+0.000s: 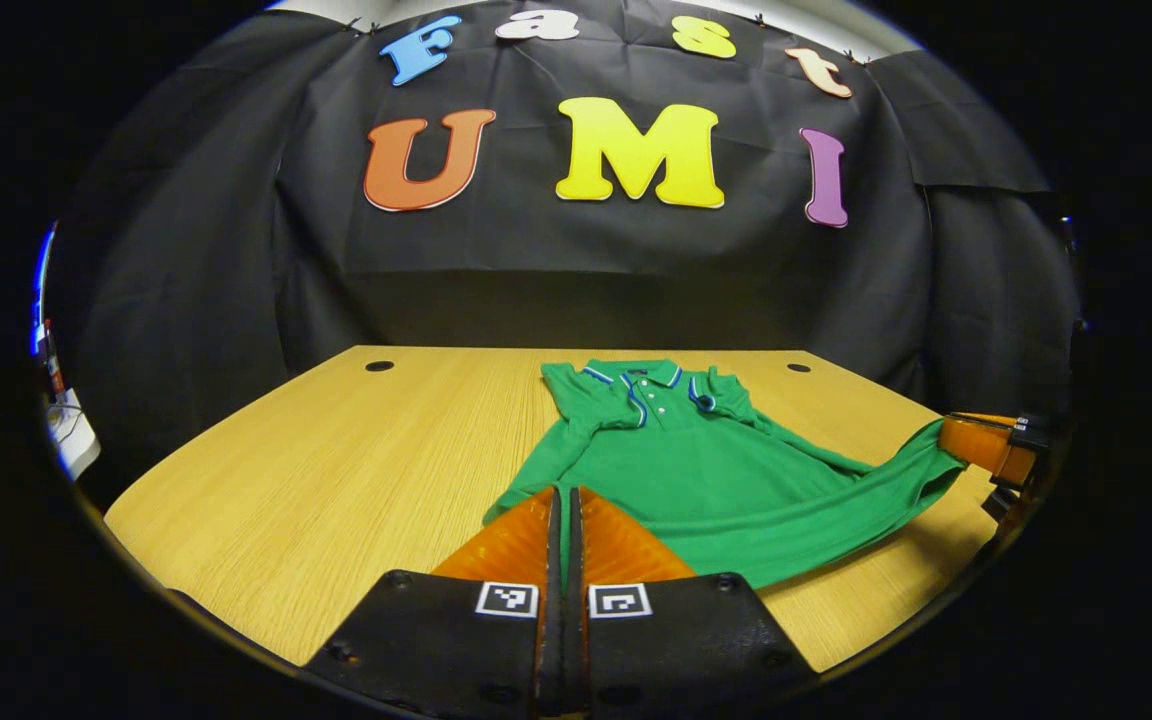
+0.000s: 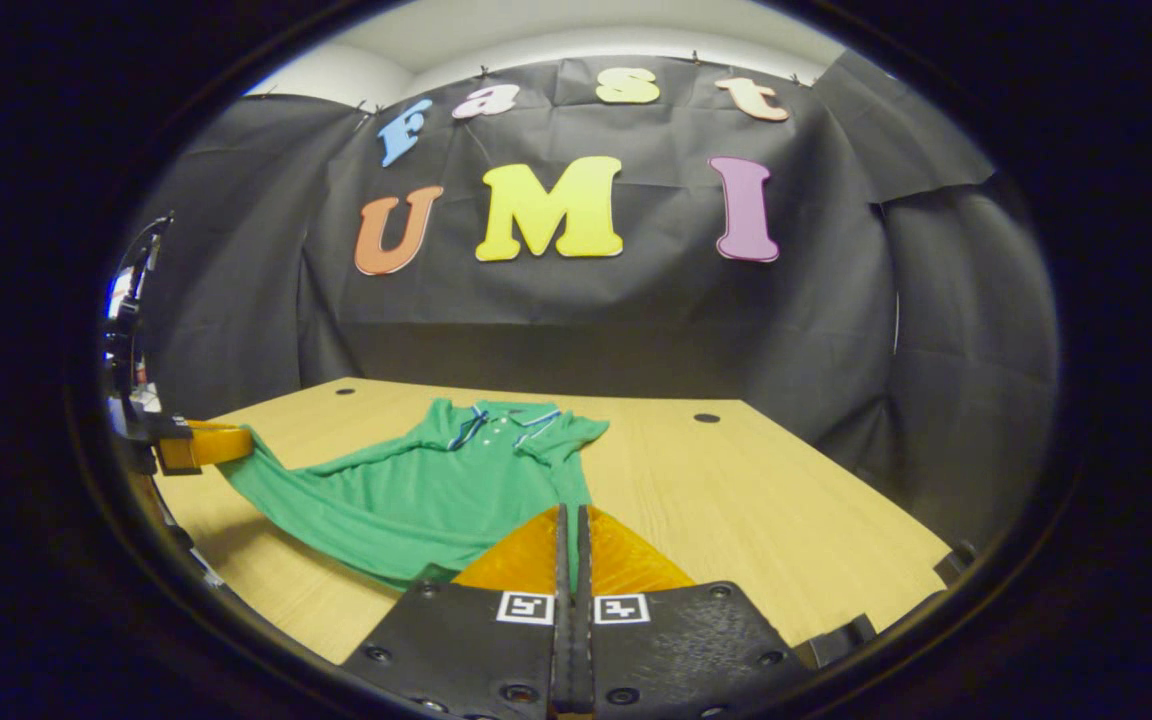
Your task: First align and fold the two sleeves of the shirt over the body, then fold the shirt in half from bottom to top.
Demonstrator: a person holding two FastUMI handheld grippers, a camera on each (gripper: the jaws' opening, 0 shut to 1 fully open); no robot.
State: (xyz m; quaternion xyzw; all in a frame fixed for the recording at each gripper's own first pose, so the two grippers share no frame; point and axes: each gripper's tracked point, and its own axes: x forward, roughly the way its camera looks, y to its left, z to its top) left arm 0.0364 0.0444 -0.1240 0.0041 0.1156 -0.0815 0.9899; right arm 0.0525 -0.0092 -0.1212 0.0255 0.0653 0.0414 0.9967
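Note:
A green polo shirt lies on the wooden table, its collar toward the far wall and both sleeves folded in over the body. My left gripper is shut on one bottom hem corner. My right gripper at the far right is shut on the other corner, holding it a little above the table. In the right gripper view the shirt stretches between my right gripper and the left gripper. The hem hangs taut and raised, casting a shadow on the table.
Two round cable holes sit near the table's far corners. The black cloth wall stands right behind the table. A white object is off the table's left side. The near table edge runs just under both grippers.

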